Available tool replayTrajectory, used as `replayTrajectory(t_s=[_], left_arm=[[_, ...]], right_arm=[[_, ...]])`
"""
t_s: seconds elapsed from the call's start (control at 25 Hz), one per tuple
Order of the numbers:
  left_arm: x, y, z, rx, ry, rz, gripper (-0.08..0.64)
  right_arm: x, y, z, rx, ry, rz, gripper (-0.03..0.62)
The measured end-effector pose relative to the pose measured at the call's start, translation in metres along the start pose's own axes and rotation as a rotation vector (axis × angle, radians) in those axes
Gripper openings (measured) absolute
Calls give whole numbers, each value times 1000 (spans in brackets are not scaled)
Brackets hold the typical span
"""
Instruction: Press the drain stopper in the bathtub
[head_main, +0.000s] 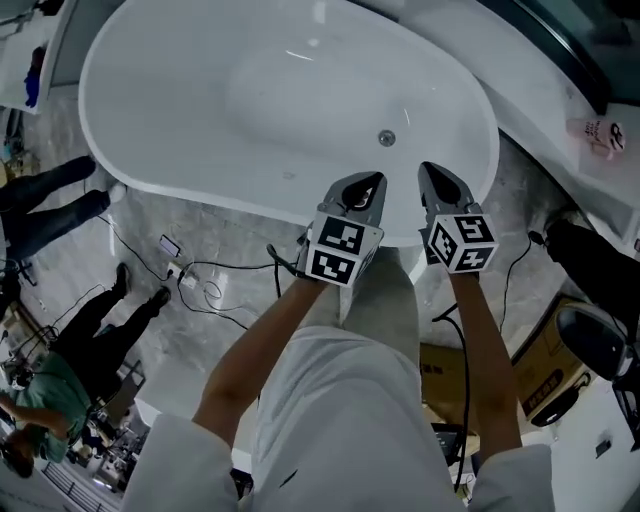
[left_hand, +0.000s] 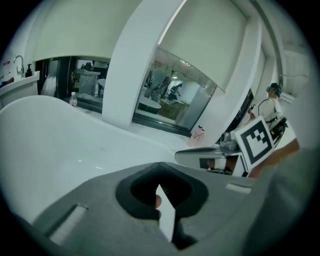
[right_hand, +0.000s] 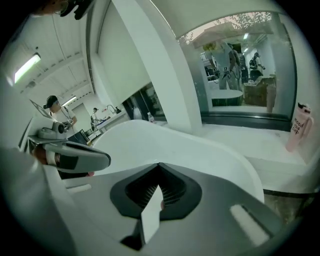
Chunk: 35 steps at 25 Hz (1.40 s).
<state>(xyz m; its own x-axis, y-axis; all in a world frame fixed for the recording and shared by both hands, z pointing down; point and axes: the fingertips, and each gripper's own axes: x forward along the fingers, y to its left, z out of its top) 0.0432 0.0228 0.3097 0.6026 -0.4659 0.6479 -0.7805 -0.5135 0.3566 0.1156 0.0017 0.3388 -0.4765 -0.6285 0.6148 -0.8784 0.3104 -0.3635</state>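
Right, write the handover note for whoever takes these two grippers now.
Left gripper: fingers shut, empty, held above the near inner slope of the bathtub.
Right gripper: fingers shut, empty, beside the left one at about the same height.
Drain stopper: on the tub floor just ahead of both tips, and neither touches it. Whether it is up or down cannot be told.
Done: grippers brought over the tub.
Left: lower one gripper, probably the nearer one, onto the stopper and press it.
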Motion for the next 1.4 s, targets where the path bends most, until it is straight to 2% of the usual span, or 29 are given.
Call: replayTrajectory(t_s=[0.4,0.64,0.8,1.04,1.2,1.4], left_arm=[[-73,-40,66,27,-100,-1,-2],[-122,-67,95,72,-151,-27,0],[-154,-77,116,63,-159,-41,-2],[-211,-106,151,107,-230,-74,0],[-235,-127,169,138,-269,-92,-2],[-246,-137,172,158,-277,-101,0]], right_arm=[[-77,54,84,-38,-146,50,3],[-126,100,113,-105,-150,129,2],[-145,135,136,-162,-148,170,2],[-193,178,163,-148,-172,160,2],[-222,183,179,-91,-199,161,2],[-239,183,179,-78,-207,166,2]])
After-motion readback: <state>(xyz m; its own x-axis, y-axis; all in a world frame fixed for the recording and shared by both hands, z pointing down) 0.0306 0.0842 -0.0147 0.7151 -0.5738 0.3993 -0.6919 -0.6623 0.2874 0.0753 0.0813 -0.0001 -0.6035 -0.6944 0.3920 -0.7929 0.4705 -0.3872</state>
